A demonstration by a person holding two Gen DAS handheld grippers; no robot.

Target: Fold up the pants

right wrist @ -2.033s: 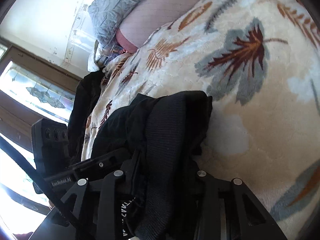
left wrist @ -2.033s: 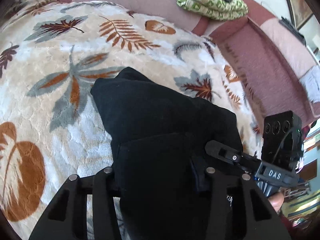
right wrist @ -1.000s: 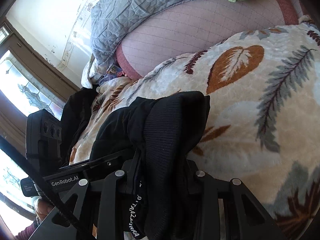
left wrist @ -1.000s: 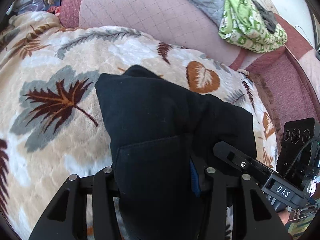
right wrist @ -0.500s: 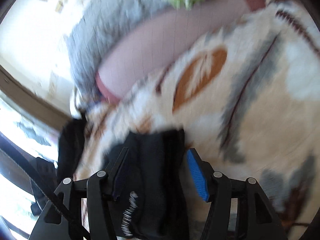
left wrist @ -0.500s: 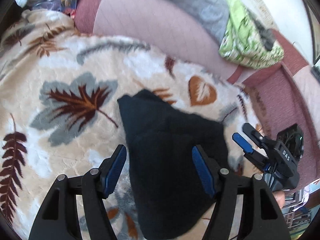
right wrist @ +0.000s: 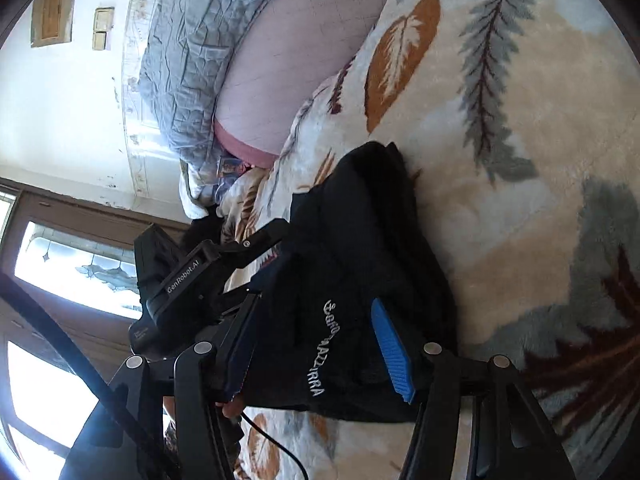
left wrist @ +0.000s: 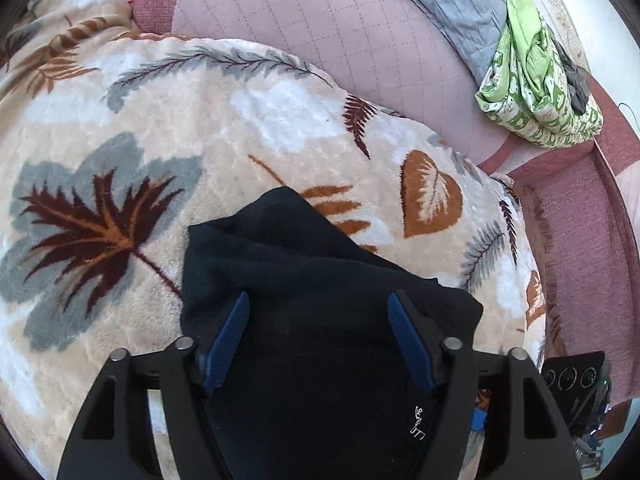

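The black pants [left wrist: 320,300] lie folded in a compact bundle on the leaf-patterned blanket [left wrist: 160,140]. White lettering shows on them in the right wrist view [right wrist: 360,280]. My left gripper [left wrist: 318,340] is open, its blue pads on either side of the bundle, just above it. My right gripper [right wrist: 316,344] is open too, its pads straddling the bundle's other end. The left gripper's body also shows in the right wrist view [right wrist: 176,280].
The blanket covers a pink quilted sofa [left wrist: 340,32]. A grey quilt [left wrist: 460,4] and a green patterned cloth [left wrist: 532,80] lie on the backrest. Dark clothing [right wrist: 204,228] lies at the blanket's far end near a window [right wrist: 80,264].
Both grippers were shut on the pants and carried them across the blanket. They have opened, let the bundle down on the blanket and drawn back a little.
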